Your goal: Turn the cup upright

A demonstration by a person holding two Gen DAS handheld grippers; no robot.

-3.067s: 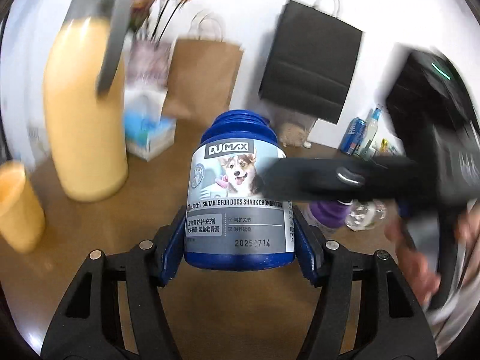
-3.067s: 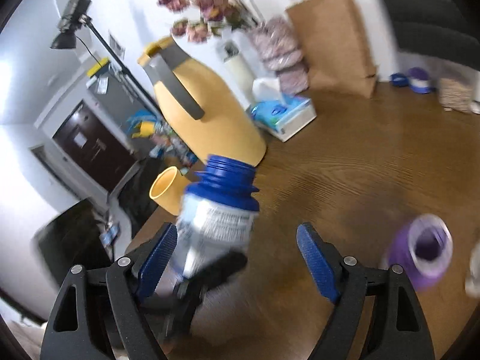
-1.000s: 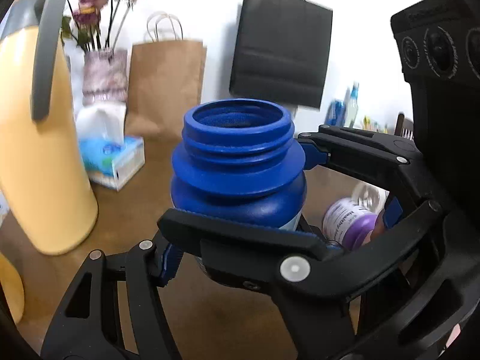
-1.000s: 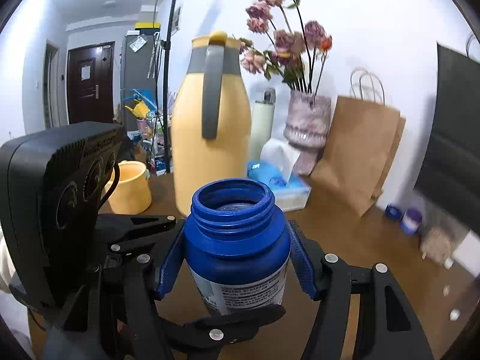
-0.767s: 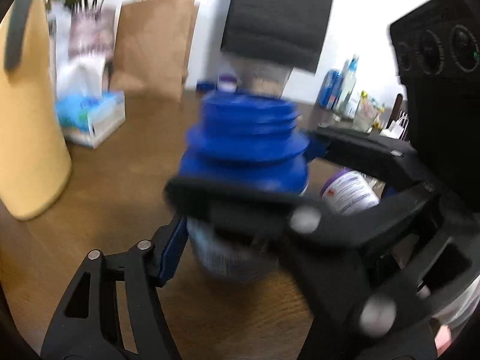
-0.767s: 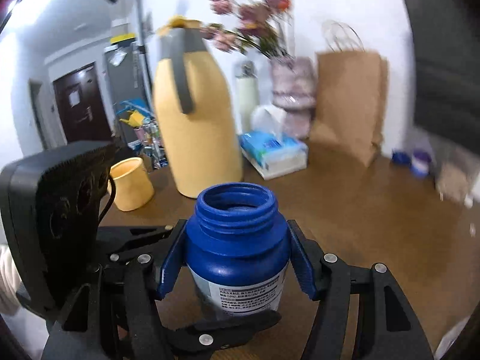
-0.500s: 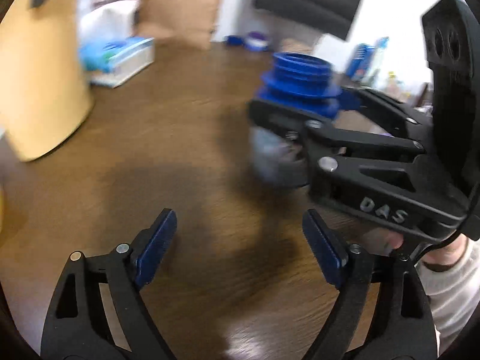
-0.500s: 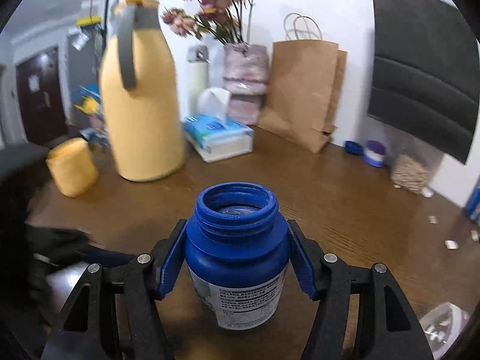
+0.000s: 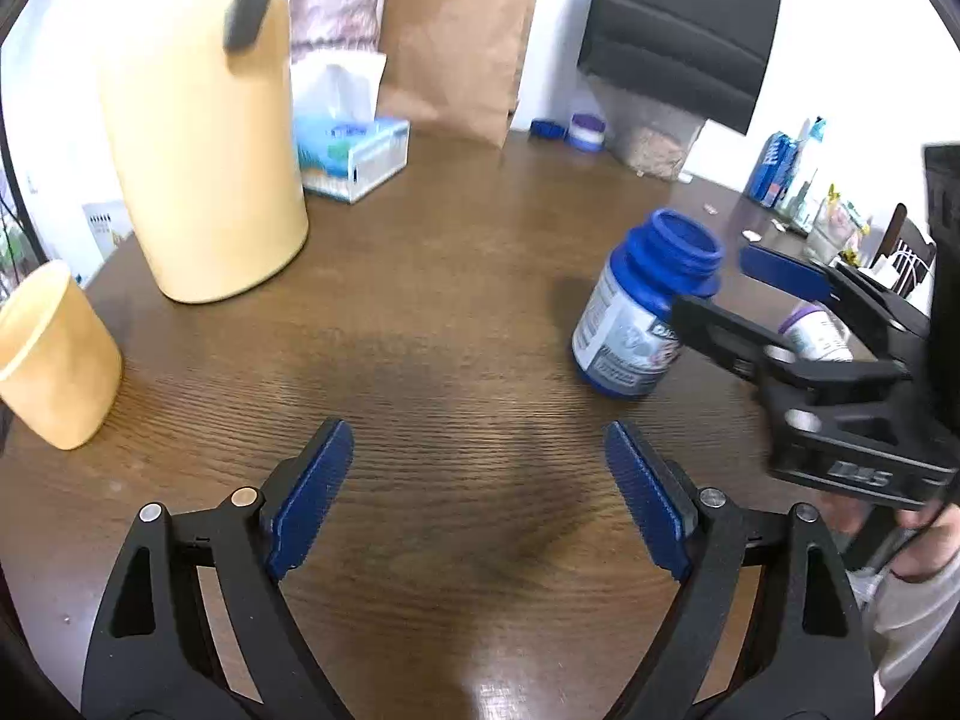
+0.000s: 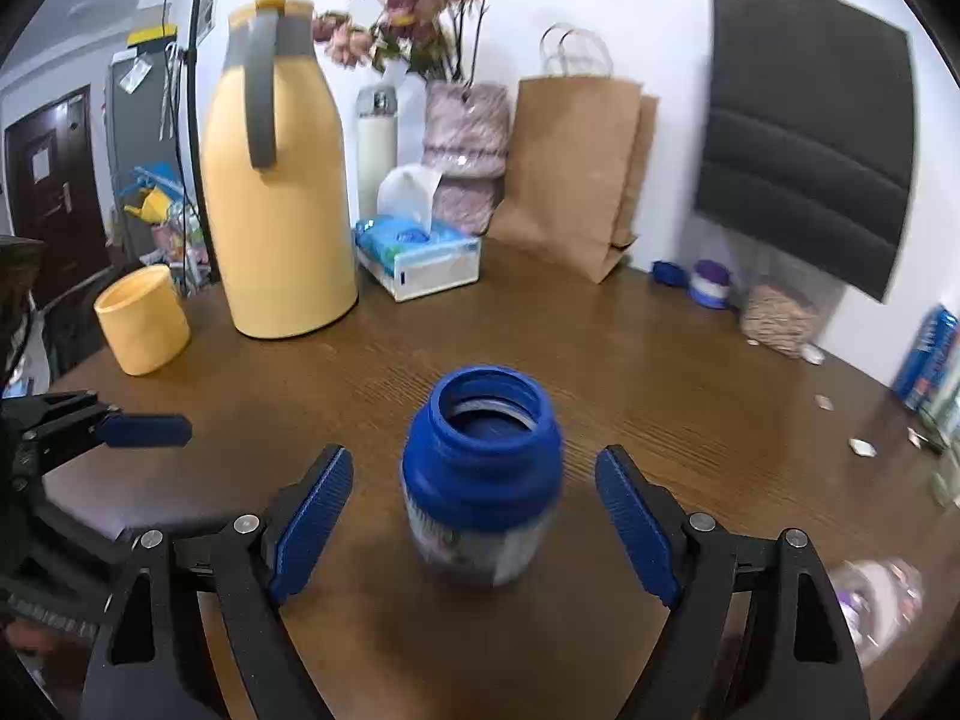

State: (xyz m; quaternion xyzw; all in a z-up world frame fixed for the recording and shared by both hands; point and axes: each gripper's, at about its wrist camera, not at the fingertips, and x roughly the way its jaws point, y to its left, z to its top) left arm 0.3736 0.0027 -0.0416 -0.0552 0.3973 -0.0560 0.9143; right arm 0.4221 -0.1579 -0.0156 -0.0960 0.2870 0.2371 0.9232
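Note:
A blue open-mouthed jar with a dog label [image 10: 480,480] stands upright on the brown wooden table [image 10: 690,408], mouth up. My right gripper [image 10: 474,516] is open, its blue pads on either side of the jar and apart from it. In the left wrist view the jar [image 9: 642,312] stands at the right between the right gripper's fingers [image 9: 780,273]. My left gripper [image 9: 480,492] is open and empty over bare table, to the left of the jar.
A tall yellow jug [image 10: 276,180] and a yellow cup [image 10: 141,321] stand at the left. A tissue box [image 10: 420,252], a vase, paper bags [image 10: 570,174] and small pots line the back. A purple-capped bottle [image 9: 816,336] lies right of the jar.
The jar was turned mouth up and passed from my left gripper to my right one. The right gripper set it on the table and opened. The left gripper opened and drew back left.

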